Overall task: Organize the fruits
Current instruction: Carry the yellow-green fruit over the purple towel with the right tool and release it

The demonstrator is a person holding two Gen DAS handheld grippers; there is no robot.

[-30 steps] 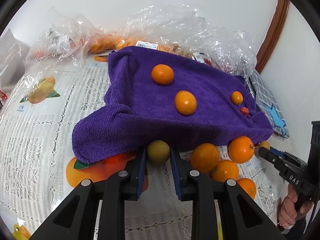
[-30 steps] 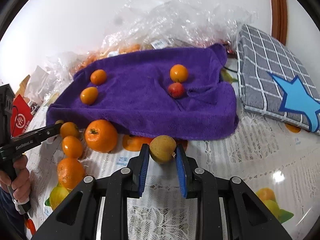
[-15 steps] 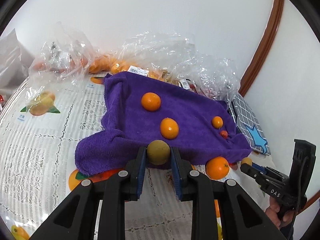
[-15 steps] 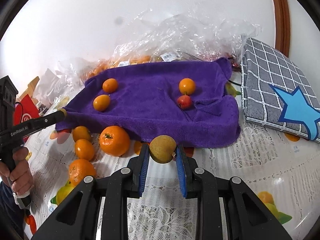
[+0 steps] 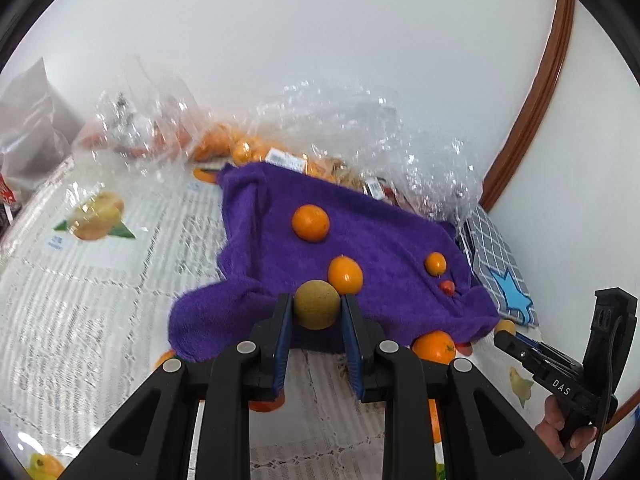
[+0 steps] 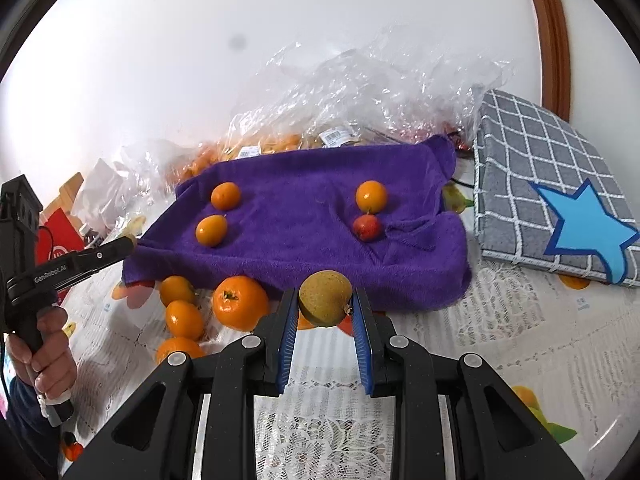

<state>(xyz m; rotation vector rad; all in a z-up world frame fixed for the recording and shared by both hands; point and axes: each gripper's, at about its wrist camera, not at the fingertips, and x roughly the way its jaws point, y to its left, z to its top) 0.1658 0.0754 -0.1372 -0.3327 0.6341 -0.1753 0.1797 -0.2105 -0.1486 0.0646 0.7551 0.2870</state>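
Observation:
My left gripper (image 5: 316,309) is shut on a brown-green round fruit (image 5: 317,304), held above the near edge of the purple towel (image 5: 376,240). My right gripper (image 6: 325,300) is shut on a second brown-green fruit (image 6: 325,298), above the table in front of the towel (image 6: 312,224). On the towel lie three oranges (image 6: 225,195) (image 6: 211,230) (image 6: 371,196) and a small red fruit (image 6: 367,227). Several oranges (image 6: 239,302) lie on the table by the towel's near-left edge. The left gripper shows at the left of the right wrist view (image 6: 128,242); the right gripper shows at the right of the left wrist view (image 5: 505,327).
Clear plastic bags (image 6: 360,96) with more oranges lie behind the towel against the wall. A grey checked cushion with a blue star (image 6: 560,196) lies to the right. A red packet (image 6: 60,240) sits at the far left. The table has a lace cloth (image 6: 500,320).
Both grippers have lifted with their fruits still held. The left one has risen and moved forward over the towel's near edge; the right one has risen slightly.

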